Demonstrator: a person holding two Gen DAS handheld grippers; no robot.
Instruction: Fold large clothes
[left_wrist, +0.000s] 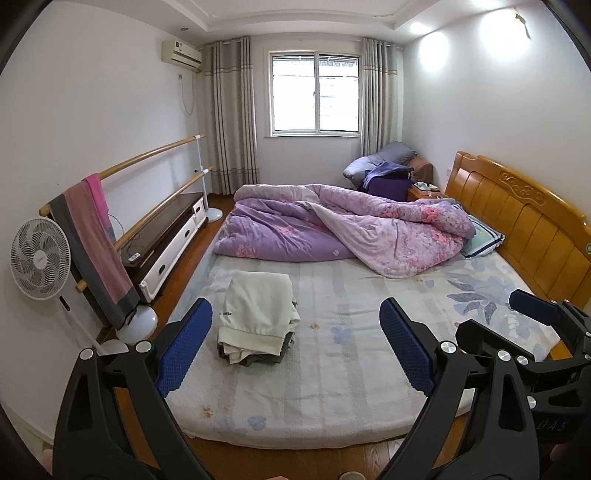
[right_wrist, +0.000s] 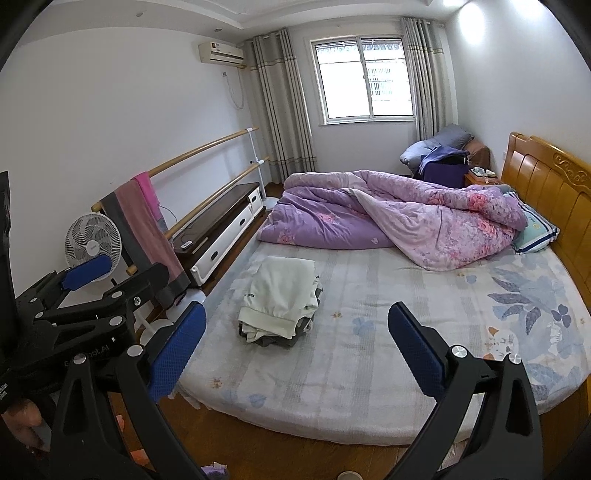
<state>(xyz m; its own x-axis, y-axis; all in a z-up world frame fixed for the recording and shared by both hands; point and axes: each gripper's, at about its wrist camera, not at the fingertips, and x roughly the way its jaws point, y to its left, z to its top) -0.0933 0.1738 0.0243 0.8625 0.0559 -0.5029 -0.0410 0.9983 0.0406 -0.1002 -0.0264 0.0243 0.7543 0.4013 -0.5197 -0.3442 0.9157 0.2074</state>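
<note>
A small stack of folded clothes (left_wrist: 256, 317), a cream garment on top of darker ones, lies on the near left part of the bed (left_wrist: 332, 369). It also shows in the right wrist view (right_wrist: 282, 301). My left gripper (left_wrist: 295, 347) is open and empty, held above the bed's foot. My right gripper (right_wrist: 297, 350) is open and empty too, beside the left one. The right gripper shows at the right edge of the left wrist view (left_wrist: 535, 325). The left gripper shows at the left edge of the right wrist view (right_wrist: 88, 284).
A crumpled purple floral duvet (left_wrist: 343, 229) lies across the far half of the bed, by the wooden headboard (left_wrist: 524, 225). A white fan (left_wrist: 38, 258), a towel-draped bar rack (left_wrist: 92, 243) and a low cabinet (left_wrist: 166, 243) stand along the left wall. Wooden floor lies below.
</note>
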